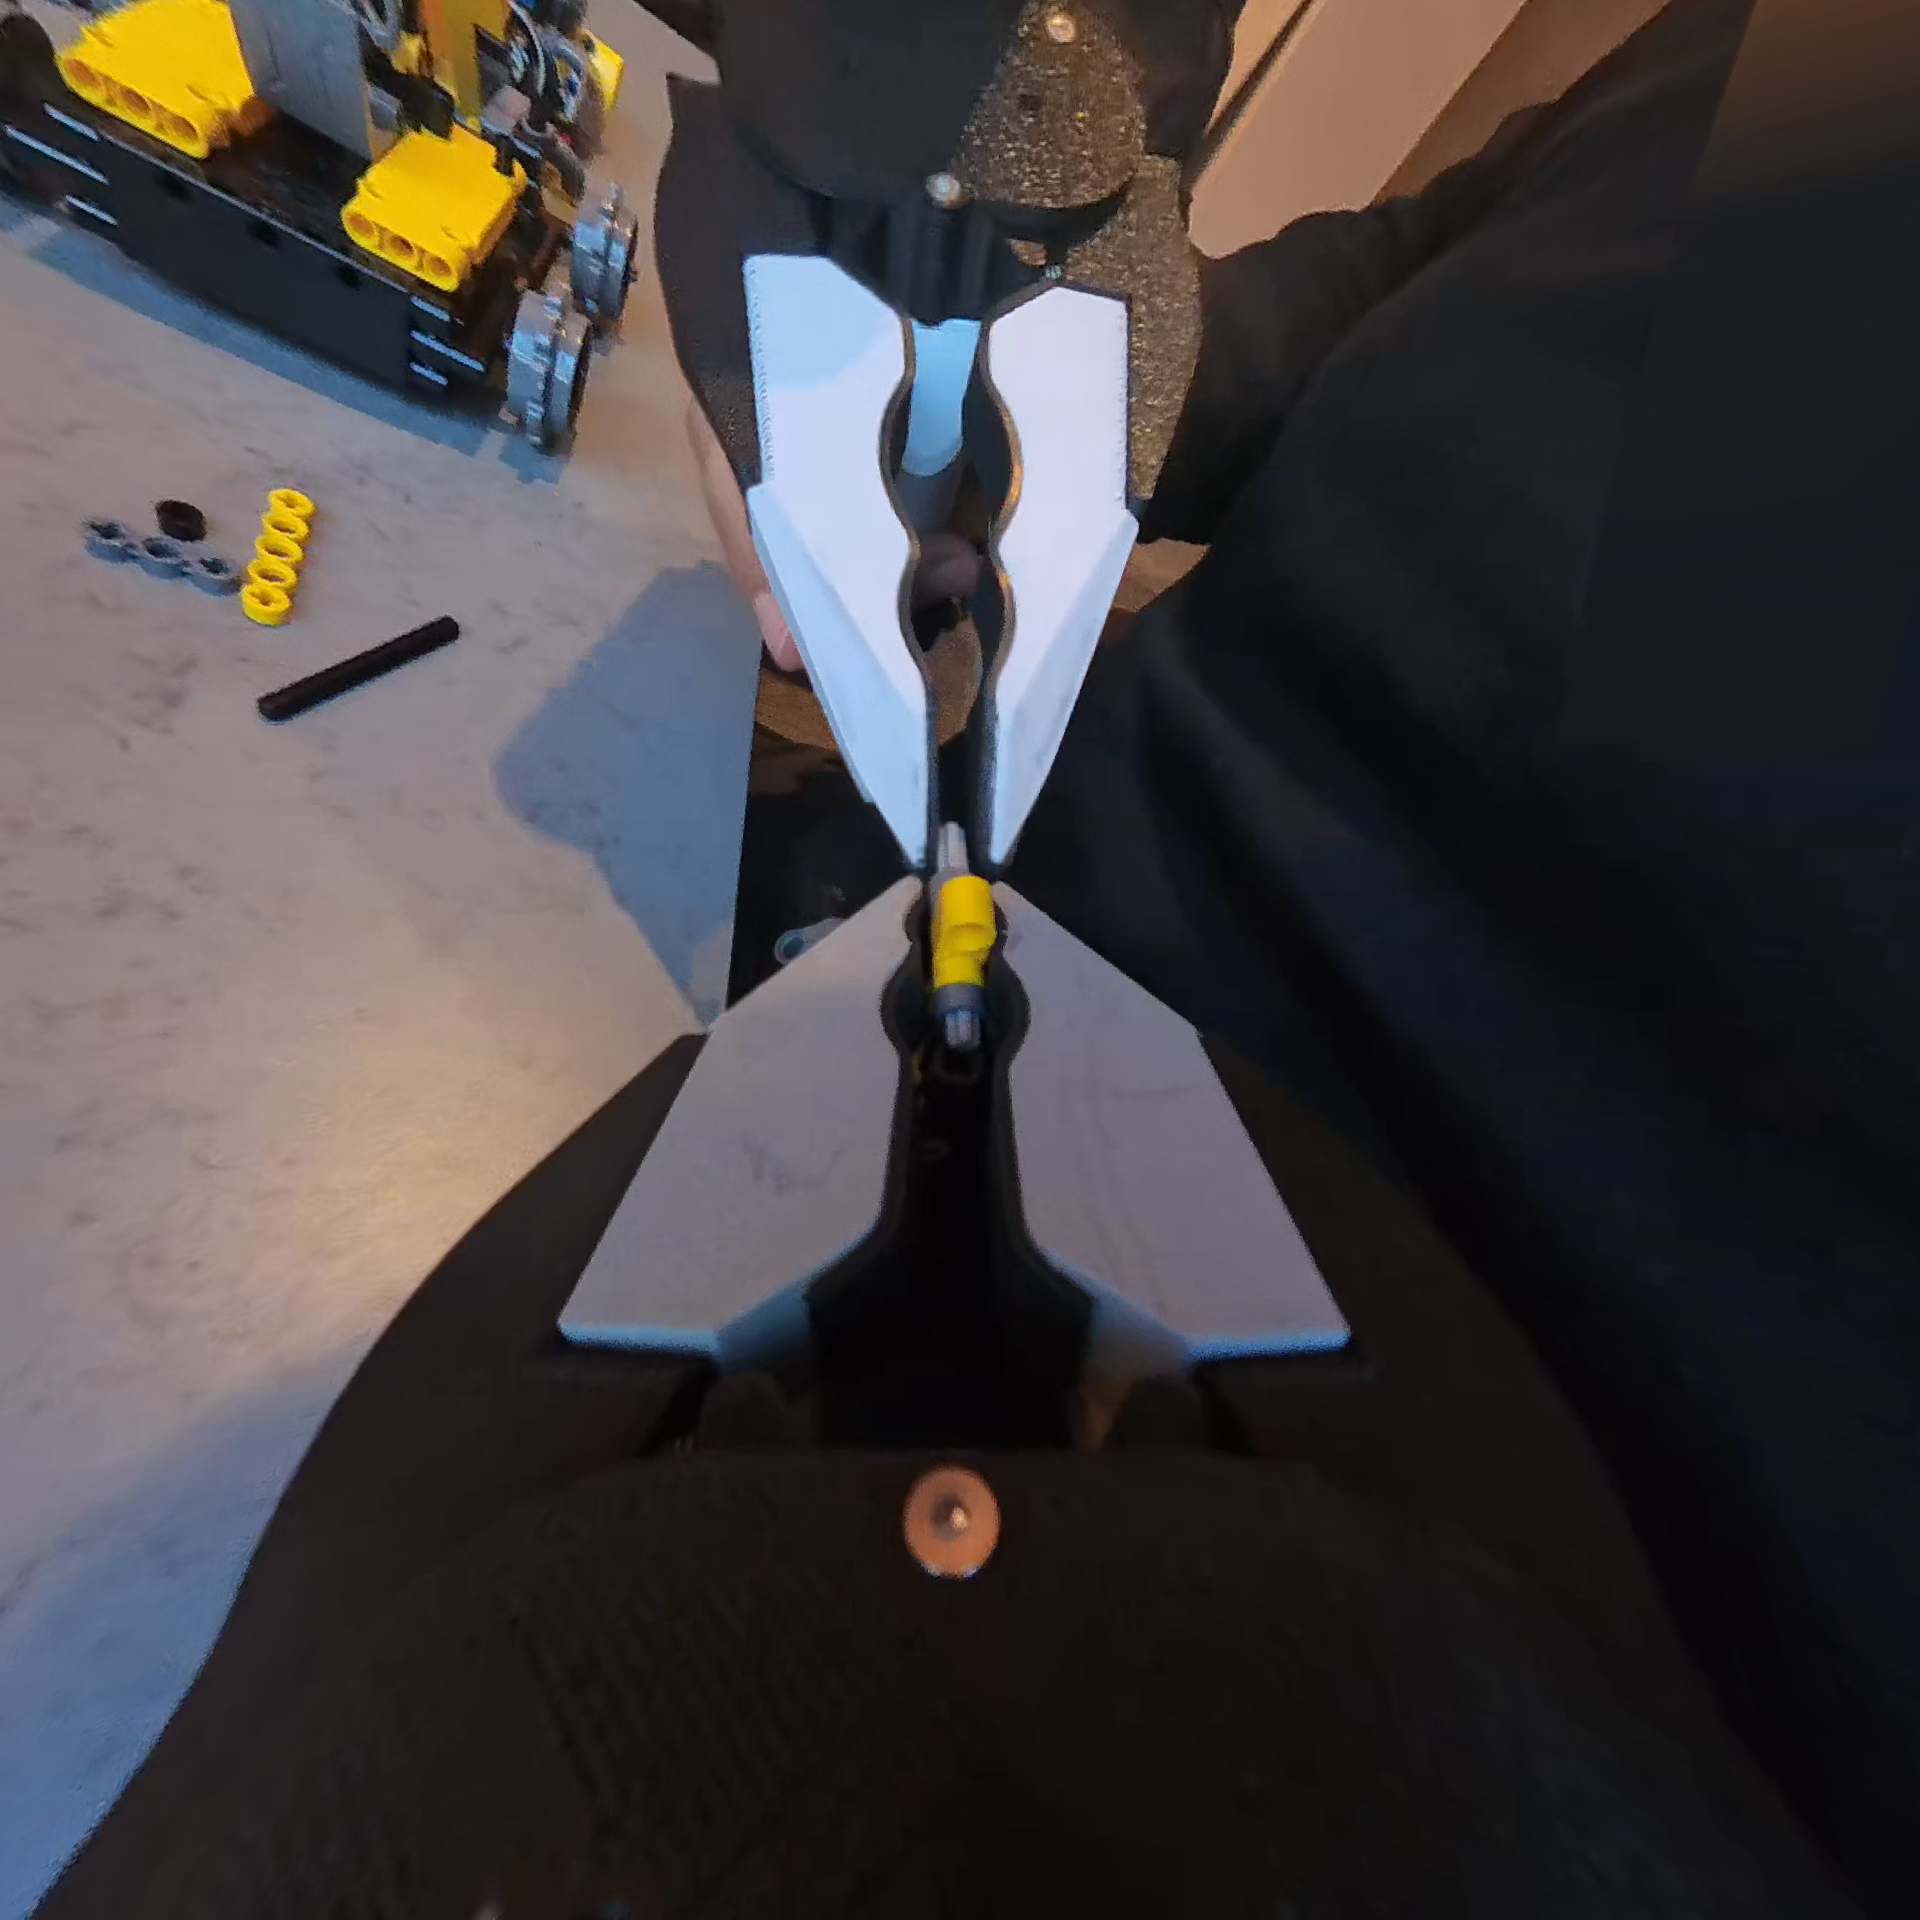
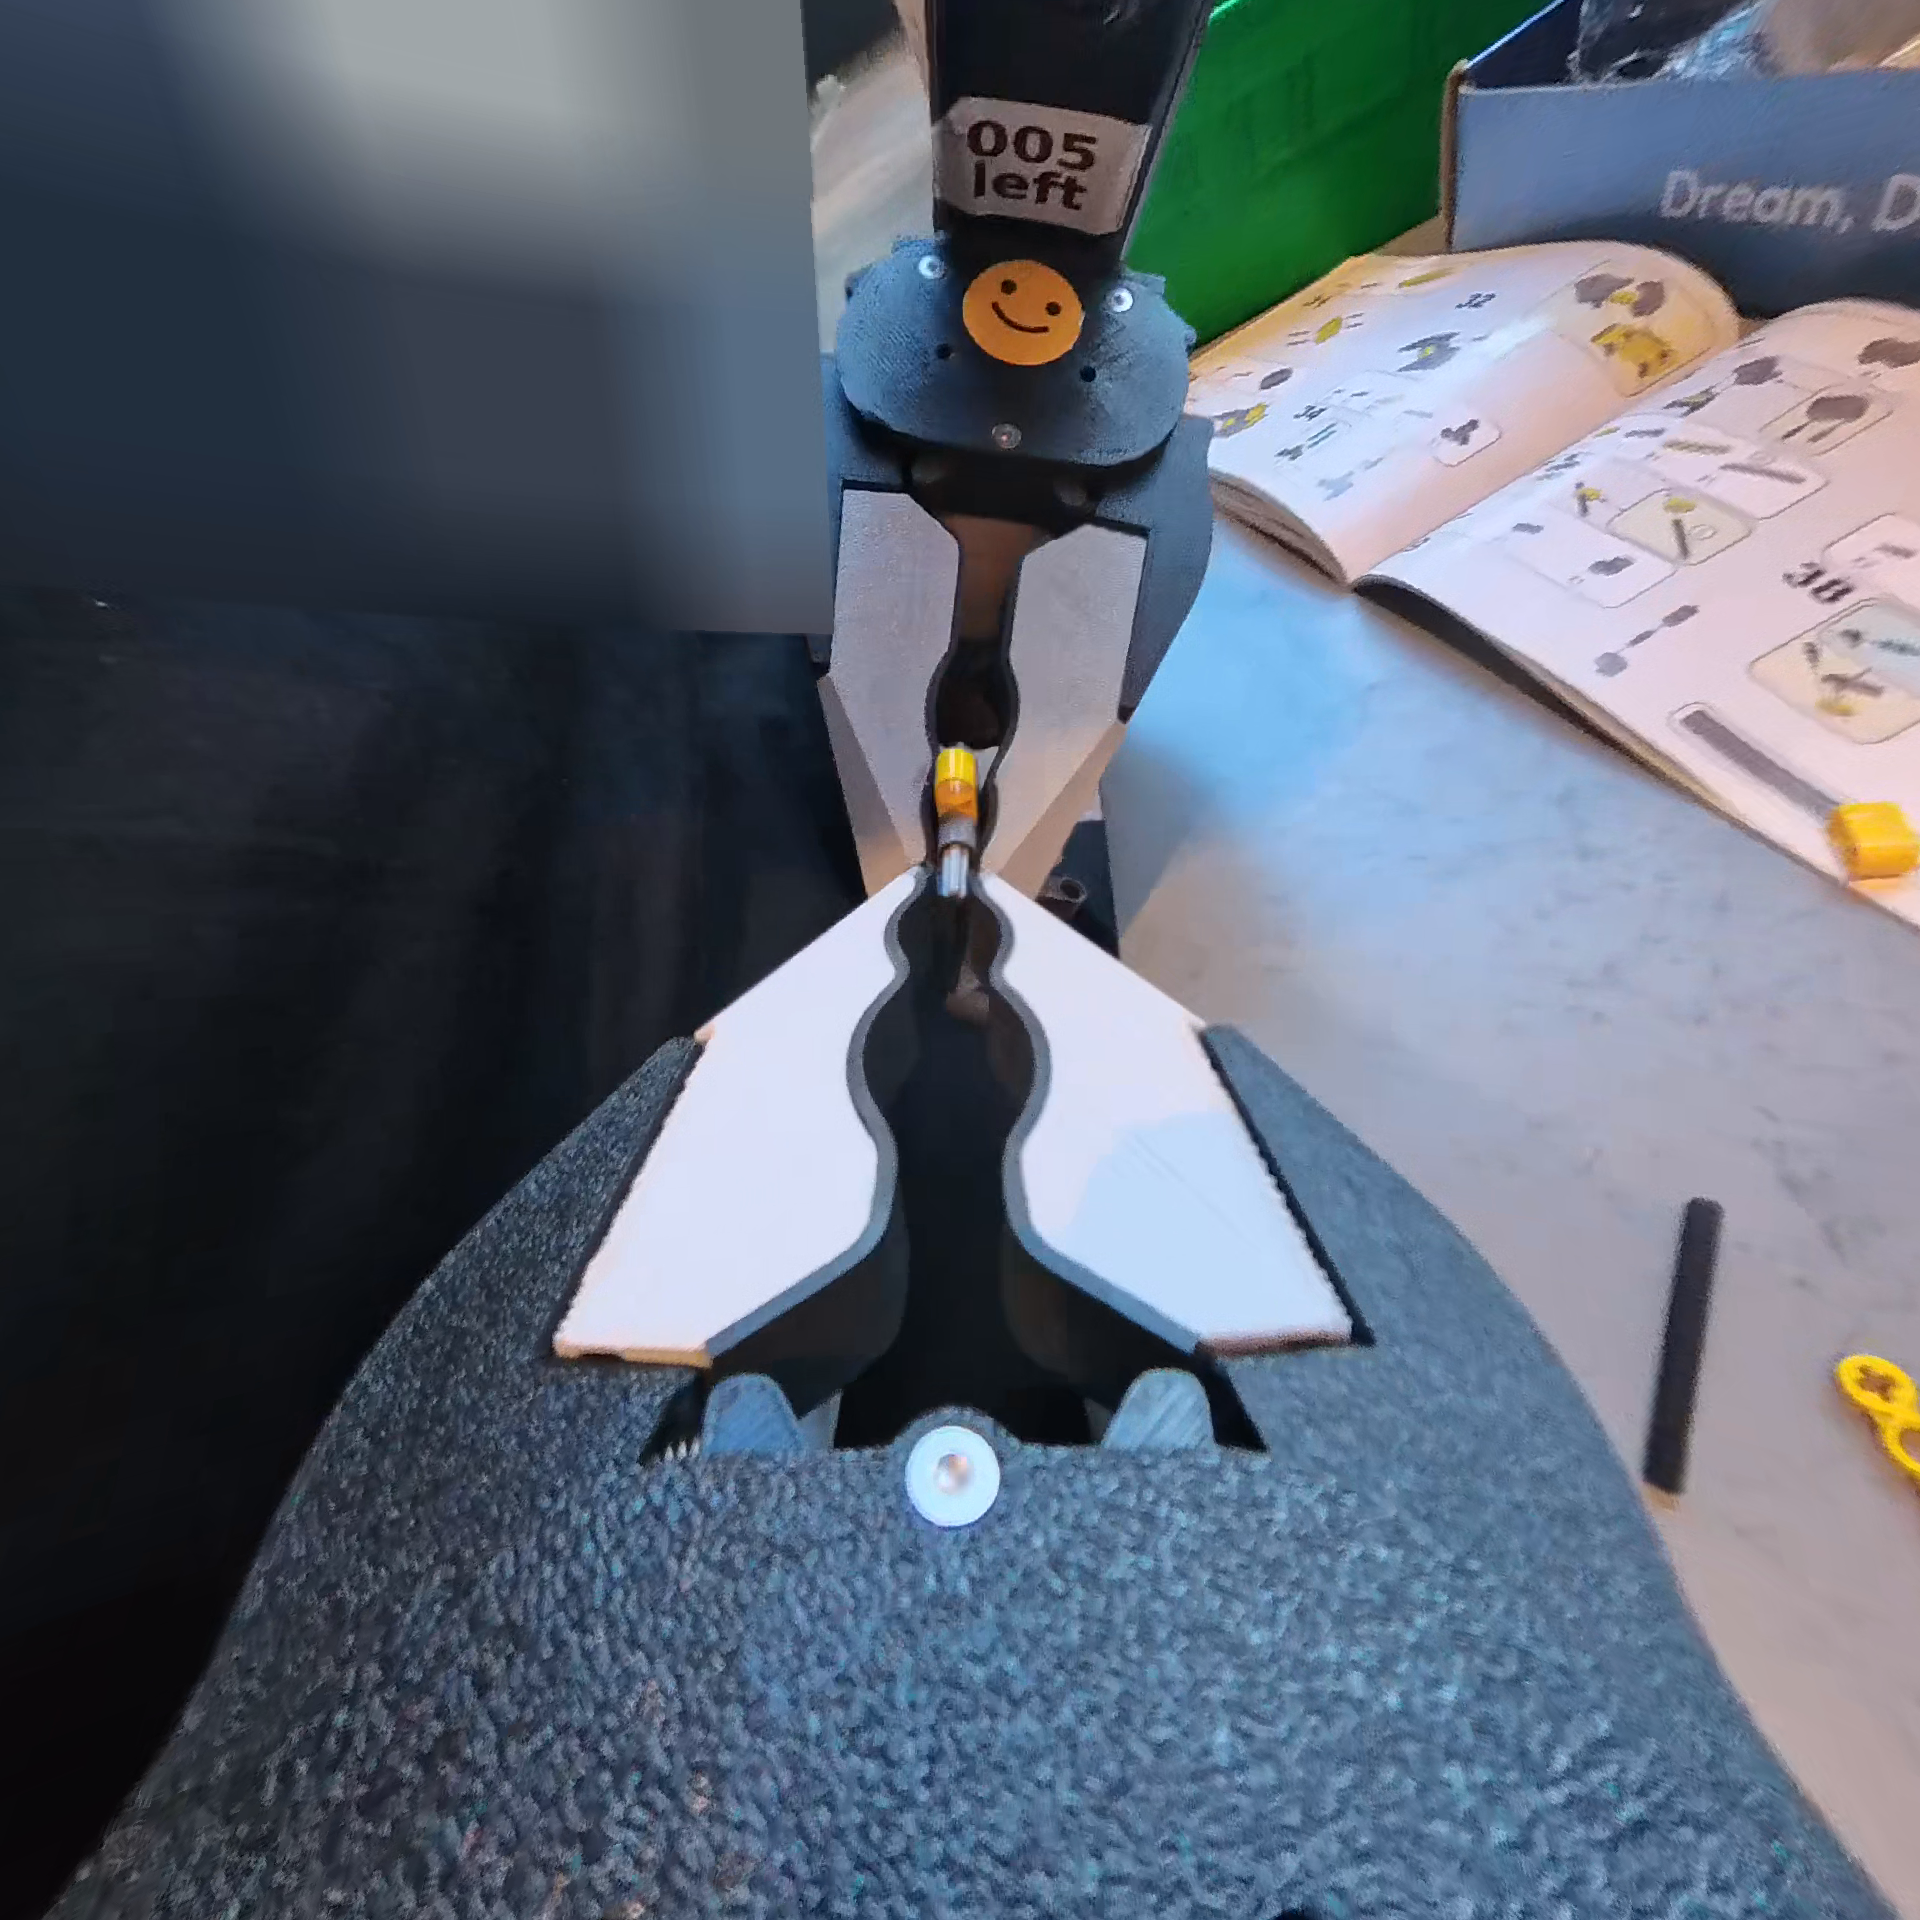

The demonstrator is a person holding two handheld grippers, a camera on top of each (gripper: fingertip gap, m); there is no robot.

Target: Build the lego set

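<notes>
While both grippers' fingers pinch one yellow-sleeved axle [image 1: 961, 940], grey tabletop [image 1: 312, 935], open instruction booklet [image 2: 1558, 468].

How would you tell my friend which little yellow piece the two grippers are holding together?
Find where the left gripper and right gripper meet tip to tip, beside the grey table. Between them sits a small yellow sleeve threaded on a thin grey axle. Unlike the yellow beam with holes lying loose on the table, it is held up between the grippers.

Pale grey mottled tabletop [image 1: 260, 1039] under warm light.
</notes>
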